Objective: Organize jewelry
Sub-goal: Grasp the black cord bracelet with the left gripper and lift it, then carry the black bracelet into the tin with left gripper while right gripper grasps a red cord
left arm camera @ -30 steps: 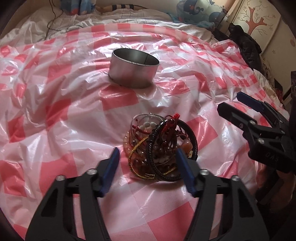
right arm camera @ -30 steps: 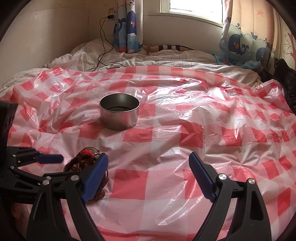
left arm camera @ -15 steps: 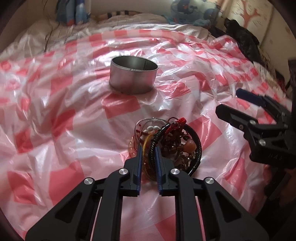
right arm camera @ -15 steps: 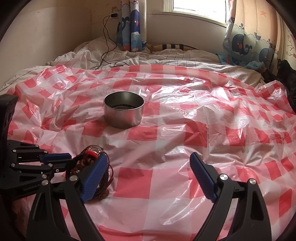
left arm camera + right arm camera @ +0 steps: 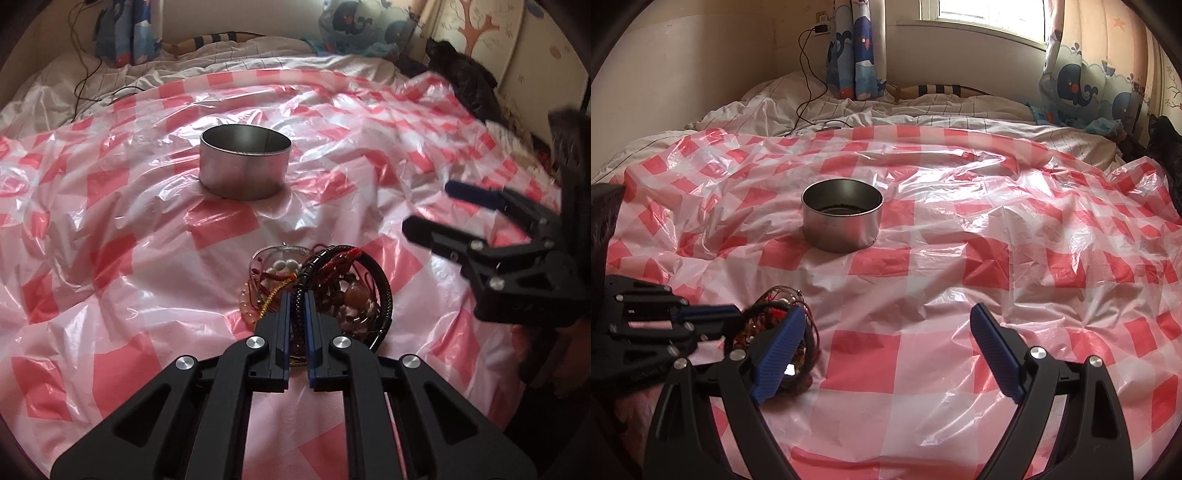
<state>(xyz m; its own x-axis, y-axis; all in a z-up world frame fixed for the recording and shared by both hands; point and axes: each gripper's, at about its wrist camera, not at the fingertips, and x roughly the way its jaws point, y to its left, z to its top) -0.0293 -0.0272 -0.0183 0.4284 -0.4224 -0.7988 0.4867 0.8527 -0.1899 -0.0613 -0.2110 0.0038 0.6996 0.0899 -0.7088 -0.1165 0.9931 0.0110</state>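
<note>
On the plastic sheet [image 5: 110, 258], the tin [image 5: 245, 166] sits at twelve o'clock of the jewelry pile [image 5: 317, 291], well apart, with the right gripper [image 5: 439, 210] at the pile's three o'clock.

daylight from window [image 5: 982, 18] | plastic glare | fisheye edges dark, bent

From my right gripper [image 5: 886, 332], its blue pads stood wide apart over the checked plastic sheet [image 5: 997, 258]. The metal tin [image 5: 842, 218] sat beyond. Nearer than the tin and to its left, my left gripper [image 5: 713, 314] reached into the jewelry pile [image 5: 775, 325].
</note>
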